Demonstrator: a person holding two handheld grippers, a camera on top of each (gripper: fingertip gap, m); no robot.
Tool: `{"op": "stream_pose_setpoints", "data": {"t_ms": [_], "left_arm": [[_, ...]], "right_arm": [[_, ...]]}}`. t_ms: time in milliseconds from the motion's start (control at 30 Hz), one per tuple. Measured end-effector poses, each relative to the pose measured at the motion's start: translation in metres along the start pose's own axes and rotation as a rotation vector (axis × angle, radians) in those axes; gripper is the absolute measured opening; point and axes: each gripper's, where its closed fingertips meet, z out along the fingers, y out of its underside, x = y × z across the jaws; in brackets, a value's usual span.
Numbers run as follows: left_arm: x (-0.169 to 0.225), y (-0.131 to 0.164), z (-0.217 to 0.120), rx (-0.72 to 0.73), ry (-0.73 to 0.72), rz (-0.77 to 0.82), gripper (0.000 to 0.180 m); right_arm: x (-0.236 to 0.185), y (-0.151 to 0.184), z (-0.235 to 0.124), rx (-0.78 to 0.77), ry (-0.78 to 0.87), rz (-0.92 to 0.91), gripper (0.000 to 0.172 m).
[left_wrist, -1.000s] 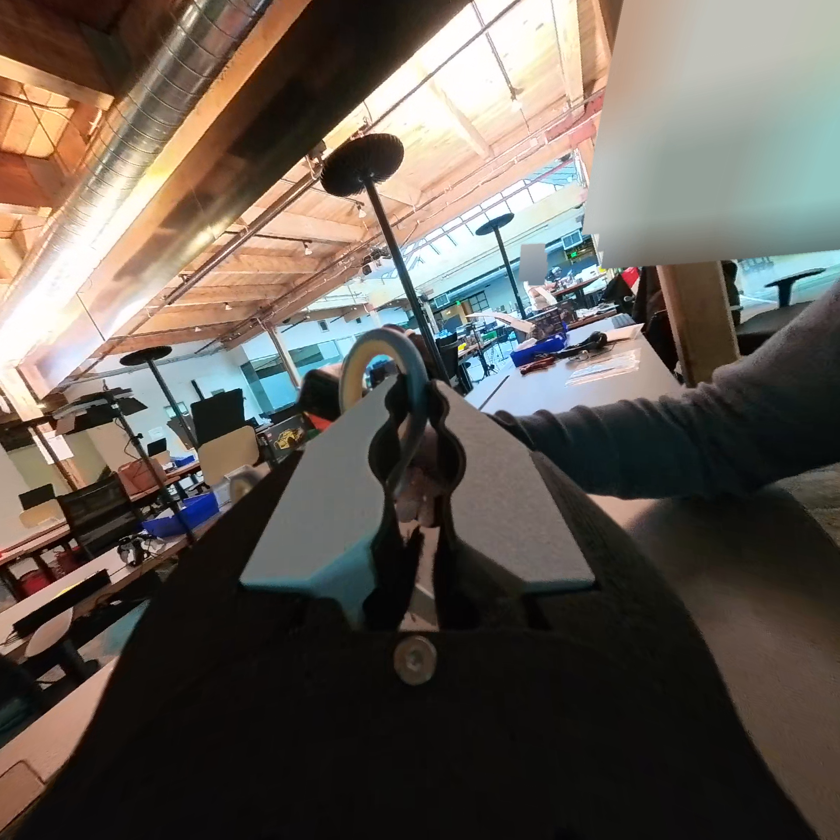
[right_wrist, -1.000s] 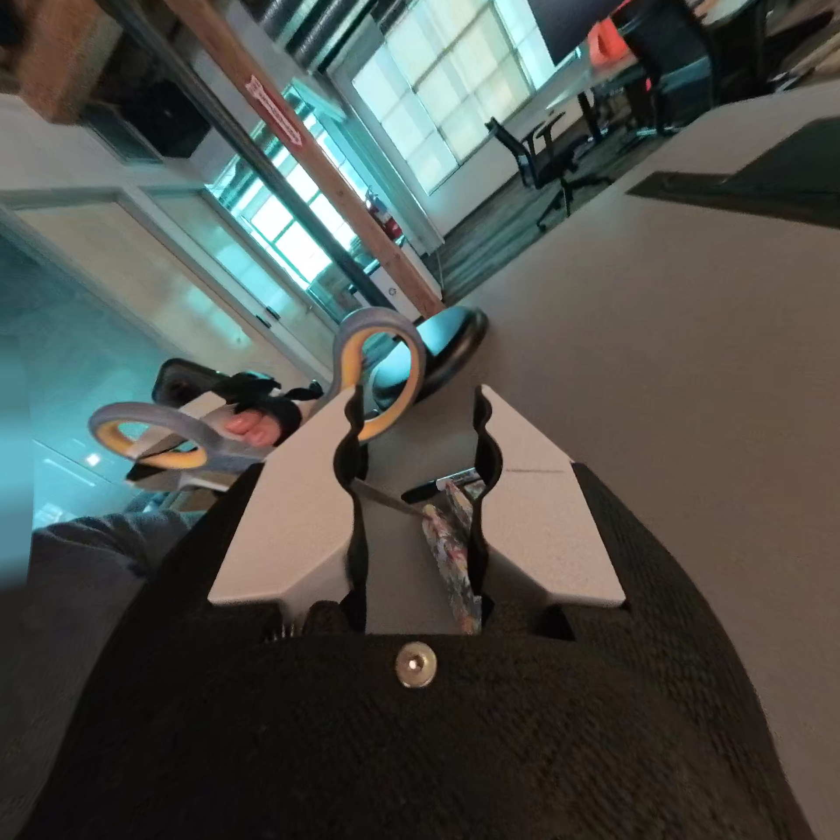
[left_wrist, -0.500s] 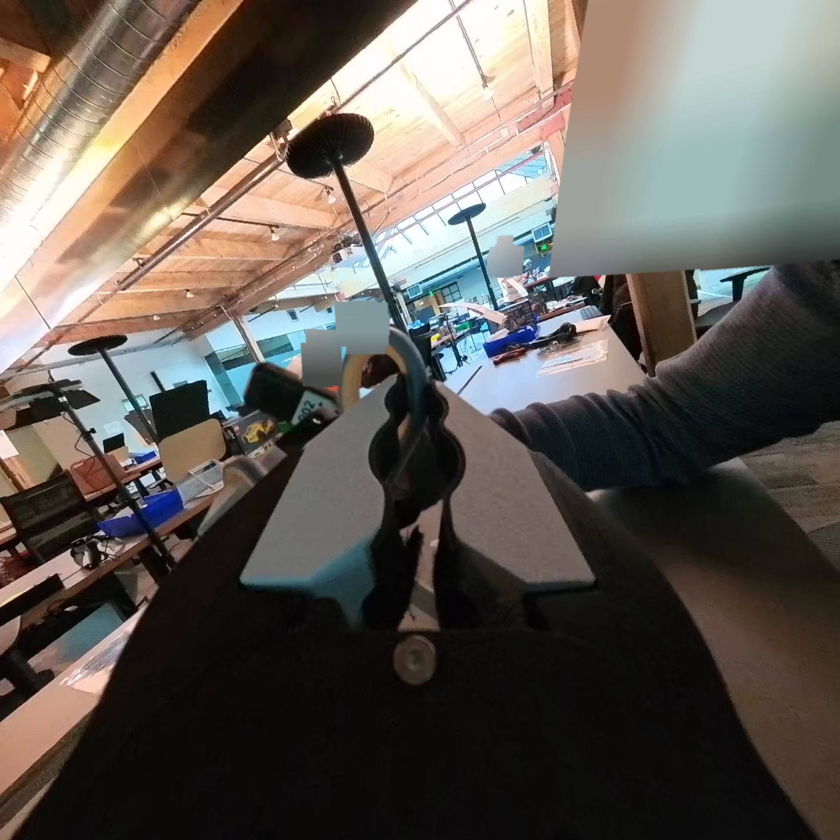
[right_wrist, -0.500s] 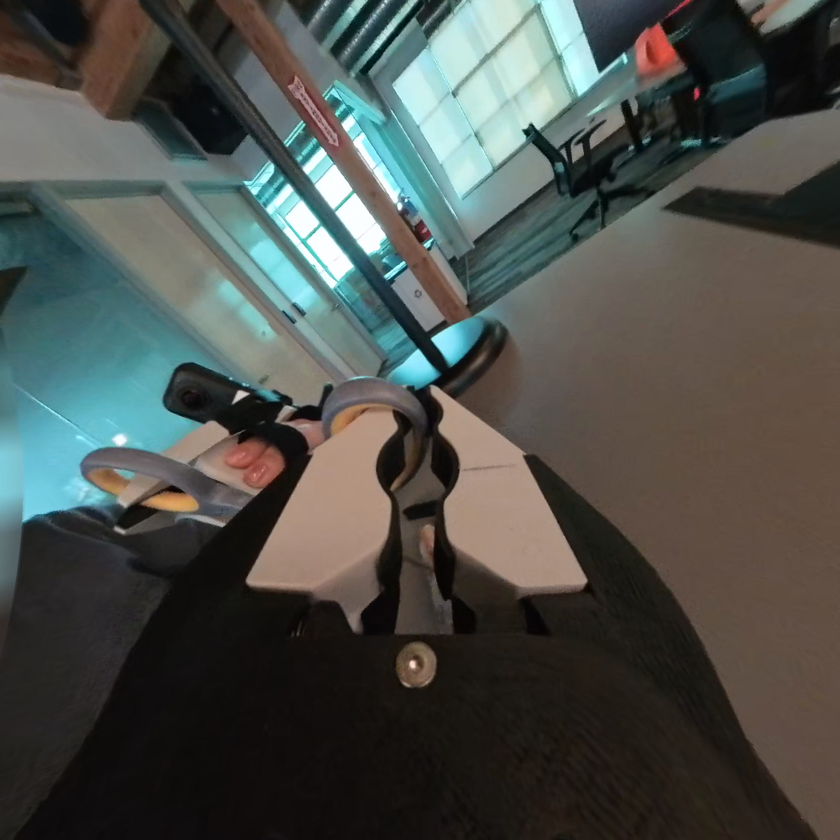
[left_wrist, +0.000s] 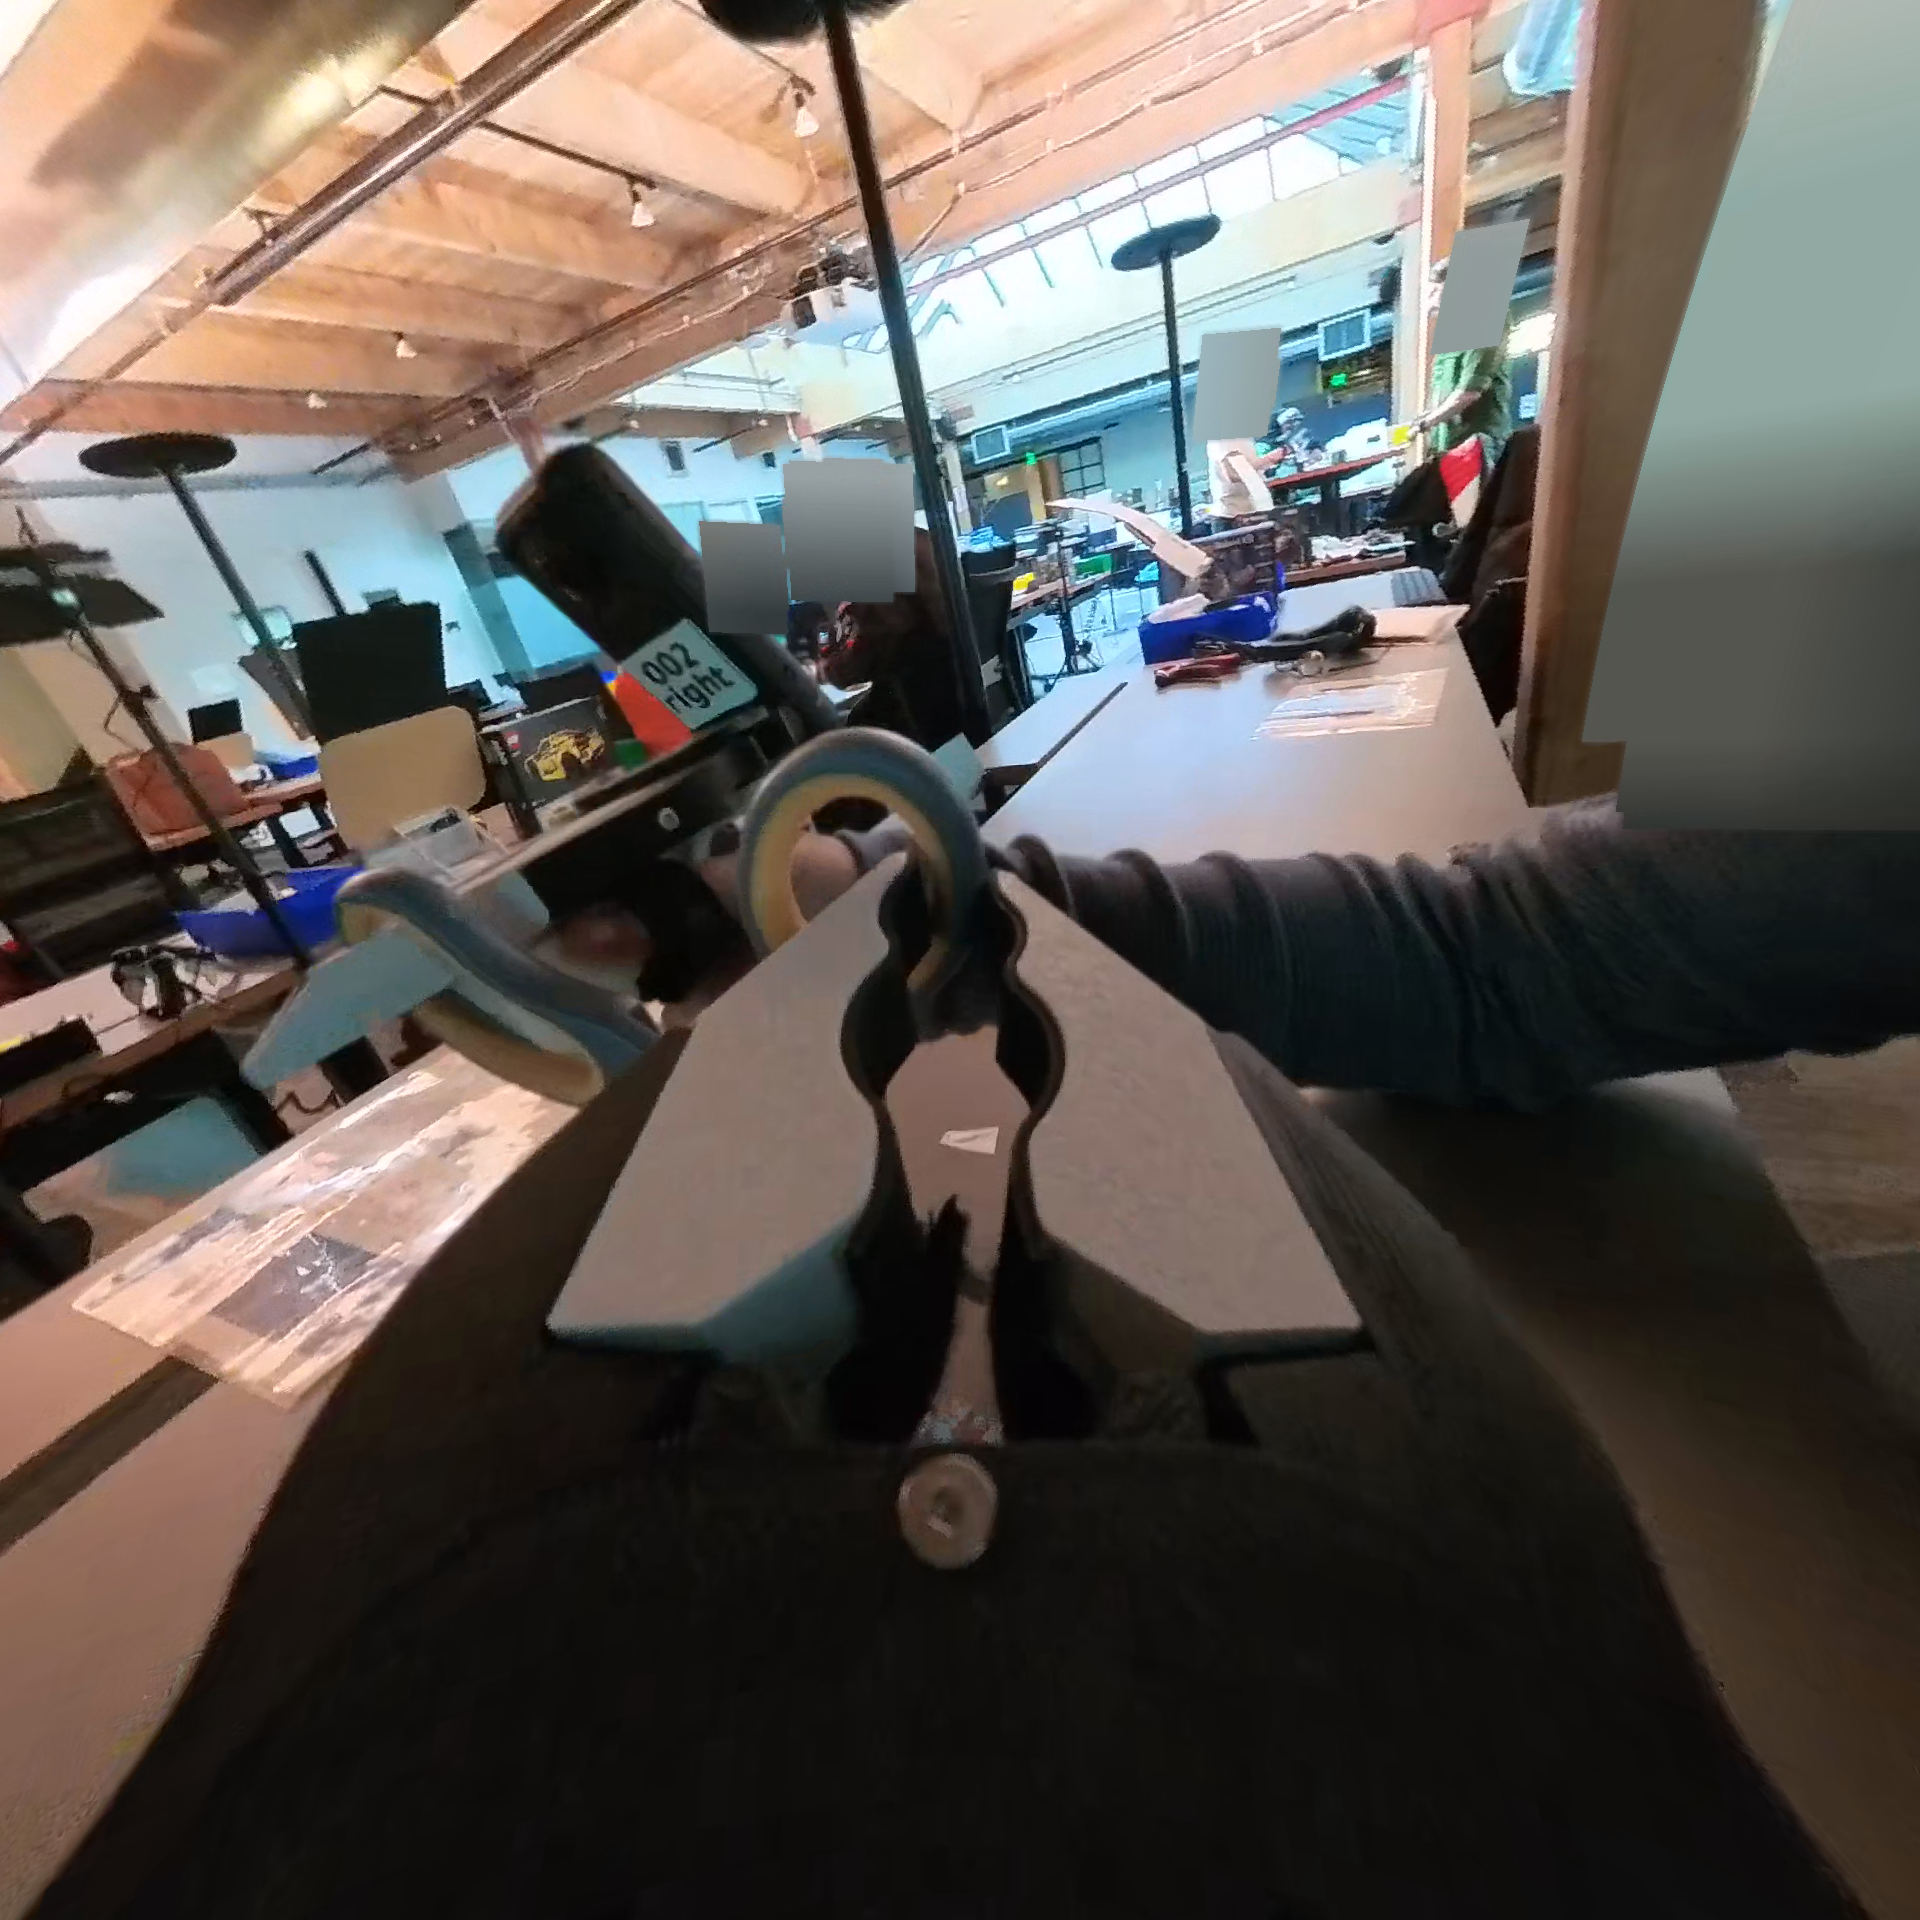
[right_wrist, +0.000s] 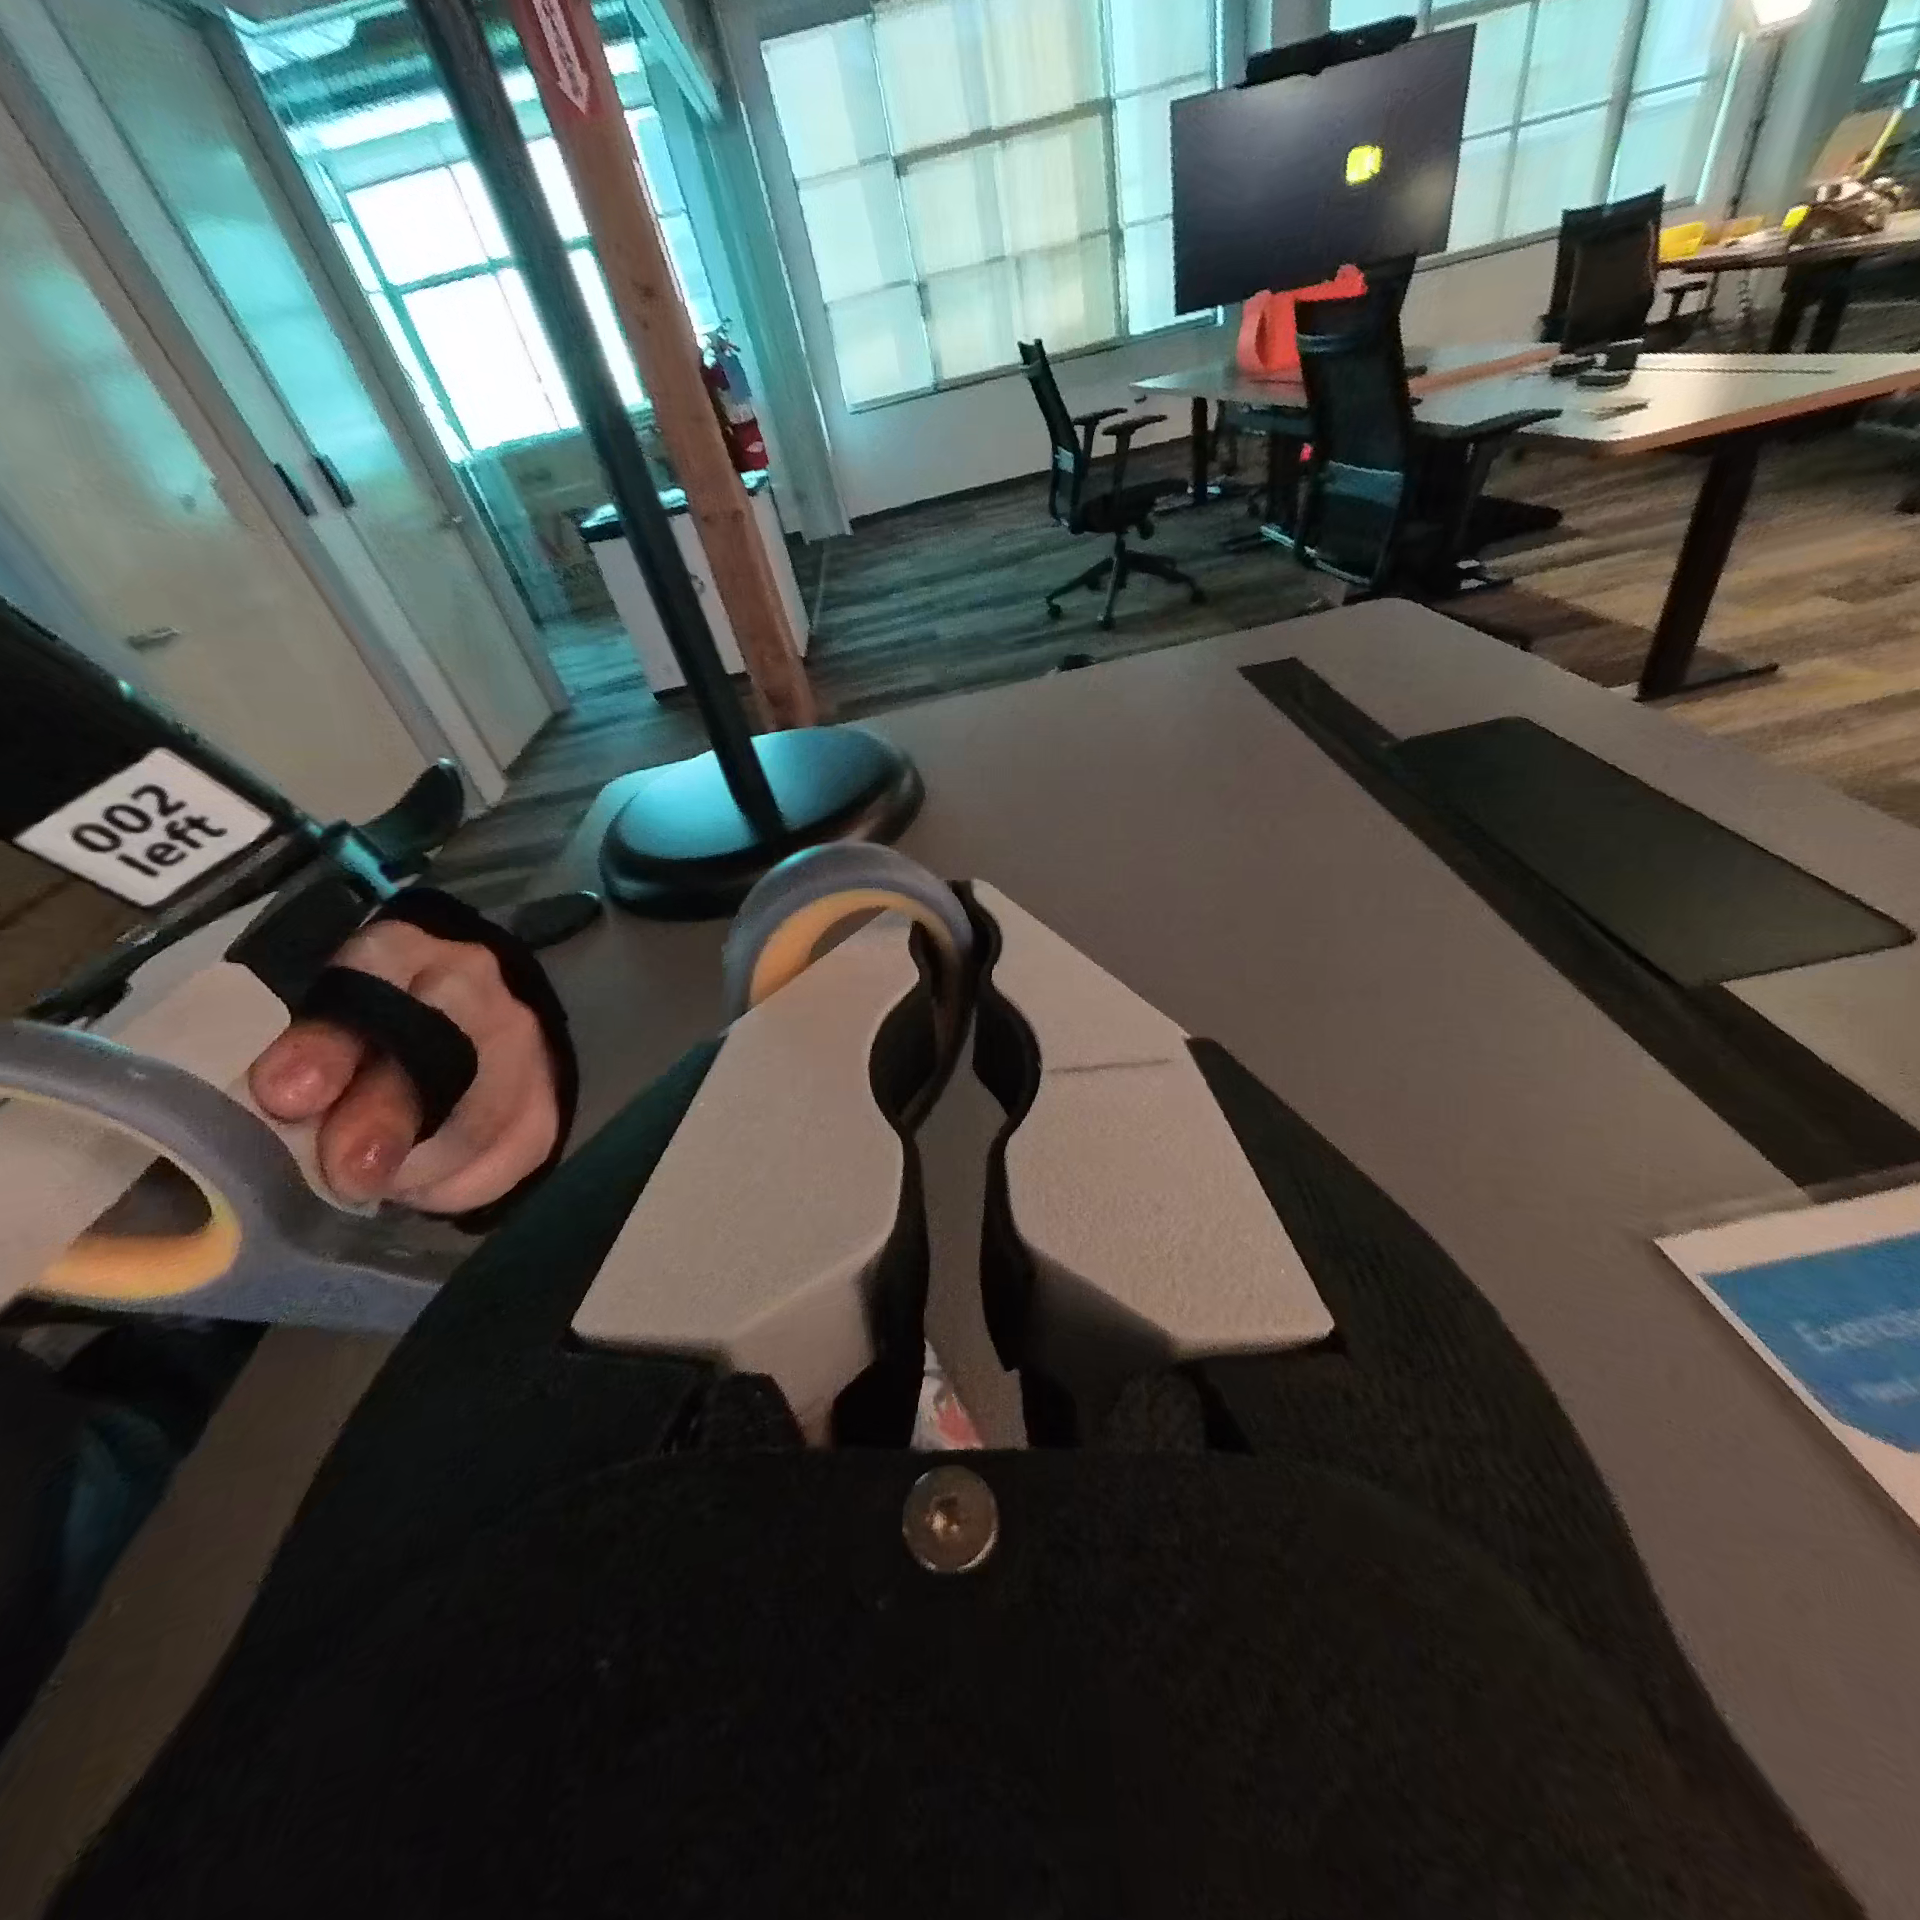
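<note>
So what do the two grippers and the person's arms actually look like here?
Both grippers, left gripper and right gripper, have pale grey, wedge-shaped fingers with wavy black inner pads on a black textured body with a silver screw. A dark ribbed sleeve covers one arm; black straps wrap the other hand.

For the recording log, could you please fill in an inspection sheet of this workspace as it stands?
Surface: grey table, mostly bare; a dark inset panel at its far right.
Things in hand: grey scissors with yellow-lined handle loops, one loop in each hand-held gripper.
Clutter: a printed blue and white sheet at the right edge; a clear-sleeved sheet on the left.
Grippers: left hand-held gripper closed on one loop; right hand-held gripper closed on the other loop.
Cables: nothing seen.
Surroundings: black lamp base on the table; office chairs, desks, a dark monitor, windows.
</note>
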Motion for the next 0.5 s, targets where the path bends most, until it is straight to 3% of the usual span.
{"op": "stream_pose_setpoints", "data": {"t_ms": [200,500], "left_arm": [[-0.008,0.003,0.004,-0.035,-0.057,-0.085,0.007],[0.005,0.009,0.01,-0.061,-0.025,-0.141,0.007]], "right_arm": [[0.004,-0.006,0.008,0.07,-0.053,-0.018,0.0],[0.009,-0.018,0.012,0.114,-0.087,-0.074,0.0]]}}
